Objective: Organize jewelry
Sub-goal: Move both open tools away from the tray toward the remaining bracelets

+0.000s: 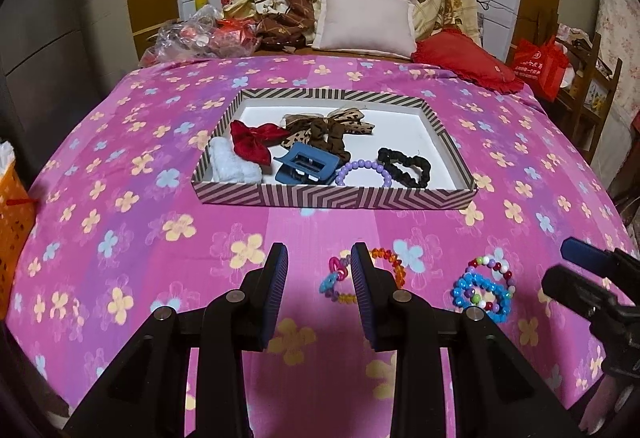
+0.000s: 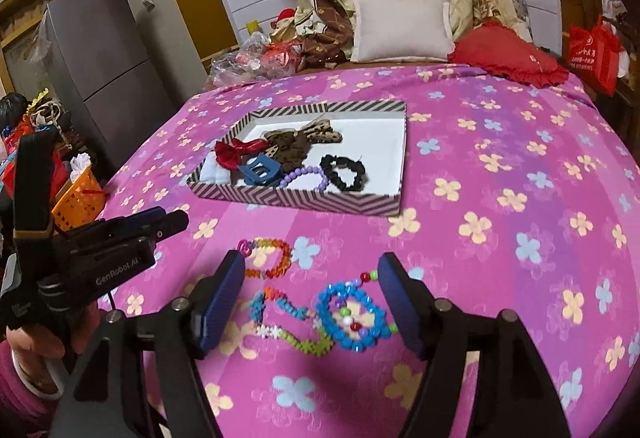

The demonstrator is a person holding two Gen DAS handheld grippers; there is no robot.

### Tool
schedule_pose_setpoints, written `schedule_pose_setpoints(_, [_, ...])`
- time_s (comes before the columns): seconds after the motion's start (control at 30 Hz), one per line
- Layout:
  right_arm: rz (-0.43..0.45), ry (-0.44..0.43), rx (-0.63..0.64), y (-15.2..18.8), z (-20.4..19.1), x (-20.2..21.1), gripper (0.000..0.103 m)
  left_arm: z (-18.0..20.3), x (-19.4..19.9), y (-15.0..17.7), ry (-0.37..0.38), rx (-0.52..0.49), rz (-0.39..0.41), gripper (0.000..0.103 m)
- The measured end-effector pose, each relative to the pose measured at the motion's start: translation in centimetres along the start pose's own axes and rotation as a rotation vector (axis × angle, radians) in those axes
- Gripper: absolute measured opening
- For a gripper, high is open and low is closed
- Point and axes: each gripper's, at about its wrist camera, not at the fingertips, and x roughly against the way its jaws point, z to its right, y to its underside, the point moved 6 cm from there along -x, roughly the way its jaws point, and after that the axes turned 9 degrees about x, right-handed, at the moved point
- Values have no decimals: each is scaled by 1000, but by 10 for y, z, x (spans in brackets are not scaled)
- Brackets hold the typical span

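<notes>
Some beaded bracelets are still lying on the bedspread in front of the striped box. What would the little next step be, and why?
Probably lower the right gripper so its open jaws straddle the blue bead bracelet, then close. That bracelet lies on the bedspread right between the jaws, outside the striped box, and neither gripper holds anything. The left gripper hovers by the orange bead bracelet.

Both wrist cameras sit low over the near edge of the bedspread (image 1: 120,165), angled down and facing the headboard end. The right view stands further right. Both show the striped tray (image 1: 332,196) mid-bed and the bead bracelets (image 2: 348,314) close below.
</notes>
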Motion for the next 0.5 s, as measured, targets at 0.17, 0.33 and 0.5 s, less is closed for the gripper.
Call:
schedule_pose_setpoints(0.17, [-40, -8, 73, 20, -14, 2, 72, -14, -4, 4, 28, 54, -50, 34])
schedule_pose_setpoints(0.33, [-80, -35, 133, 42, -31, -7, 70, -31, -17, 11, 33, 115, -110, 35])
schedule_pose_setpoints(0.5, [-124, -73, 192, 59, -49, -23, 53, -38, -26, 18, 22, 132, -136, 35])
